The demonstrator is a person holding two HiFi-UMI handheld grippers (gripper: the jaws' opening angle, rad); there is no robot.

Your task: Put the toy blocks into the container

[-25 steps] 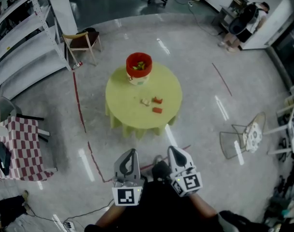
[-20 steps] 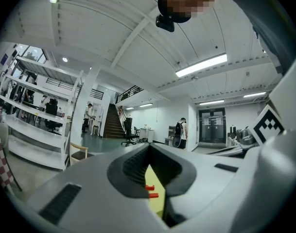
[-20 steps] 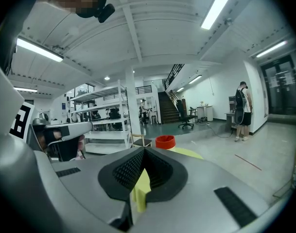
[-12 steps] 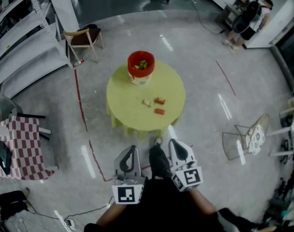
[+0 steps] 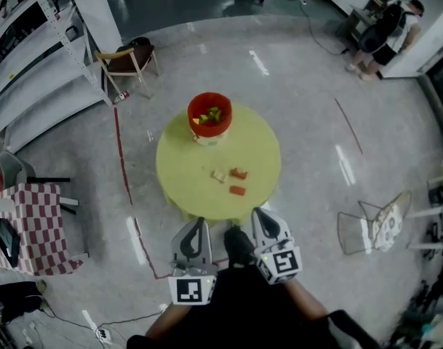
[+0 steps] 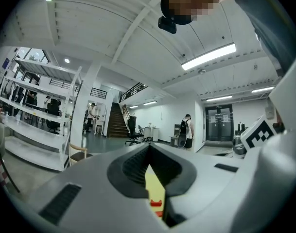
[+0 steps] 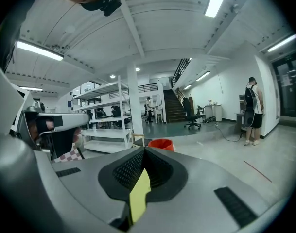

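Observation:
A round yellow-green table (image 5: 254, 147) stands ahead in the head view. On its far edge sits a red container (image 5: 209, 116) holding several coloured blocks. Near the table's front lie a cream block (image 5: 218, 174) and two red blocks (image 5: 239, 173) (image 5: 237, 190). My left gripper (image 5: 198, 227) and right gripper (image 5: 261, 217) are held low, short of the table, both shut and empty. In the left gripper view the left gripper (image 6: 148, 148) shows a strip of table and red blocks (image 6: 156, 204) through its jaw gap. The right gripper (image 7: 144, 152) points at the red container (image 7: 161, 143).
A wooden chair (image 5: 126, 60) and metal shelving (image 5: 39, 57) stand at the far left. A checkered table (image 5: 28, 227) is at the left and a wire chair (image 5: 374, 227) at the right. Red tape (image 5: 123, 173) runs along the floor. A person (image 5: 385, 31) stands far right.
The table and its blocks have come nearer and lower in the head view as the person walks toward it. Both grippers stay shut in the same pose.

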